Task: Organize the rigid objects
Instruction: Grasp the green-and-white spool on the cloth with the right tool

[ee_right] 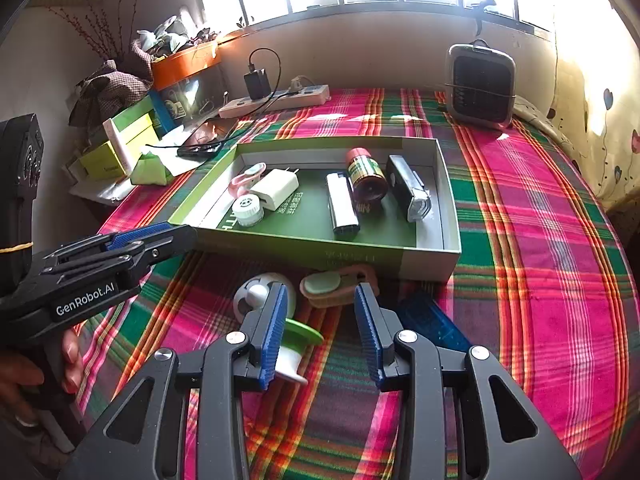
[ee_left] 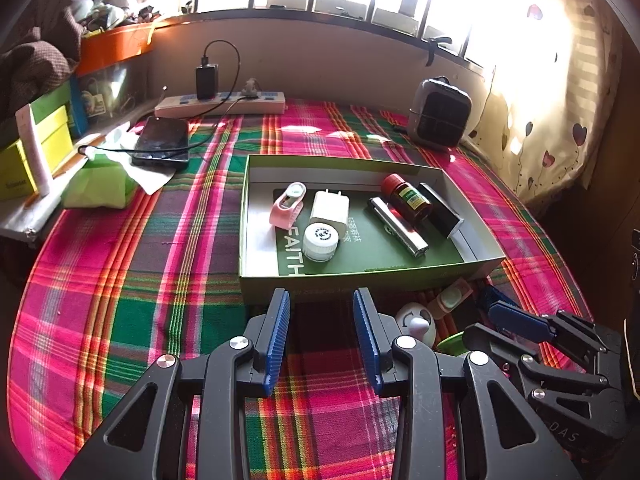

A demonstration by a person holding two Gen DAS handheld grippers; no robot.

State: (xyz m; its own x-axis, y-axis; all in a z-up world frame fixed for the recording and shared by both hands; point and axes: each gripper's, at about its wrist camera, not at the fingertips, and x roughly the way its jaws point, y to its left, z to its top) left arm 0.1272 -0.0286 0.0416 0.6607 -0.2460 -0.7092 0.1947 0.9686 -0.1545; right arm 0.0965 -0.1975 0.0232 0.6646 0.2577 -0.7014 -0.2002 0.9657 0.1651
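Note:
A green cardboard box (ee_left: 360, 278) (ee_right: 328, 254) on the plaid cloth holds a pink clip (ee_left: 287, 204), a white charger (ee_left: 330, 210), a white jar (ee_left: 321, 241), a silver lighter (ee_left: 398, 226), a red-capped bottle (ee_left: 406, 197) and a black case (ee_left: 442, 210). In front of the box lie a white round fan (ee_right: 258, 296), a pink-green clip (ee_right: 340, 284), a green-white spool (ee_right: 296, 350) and a blue case (ee_right: 432, 322). My left gripper (ee_left: 322, 334) is open and empty before the box. My right gripper (ee_right: 320, 332) is open and empty over the loose items.
A power strip (ee_left: 220, 104) with charger, a phone (ee_left: 164, 142), yellow-green boxes (ee_left: 36, 148) and tissue stand at the back left. A small grey heater (ee_left: 440, 114) stands at the back right. The bed's right edge meets a curtain.

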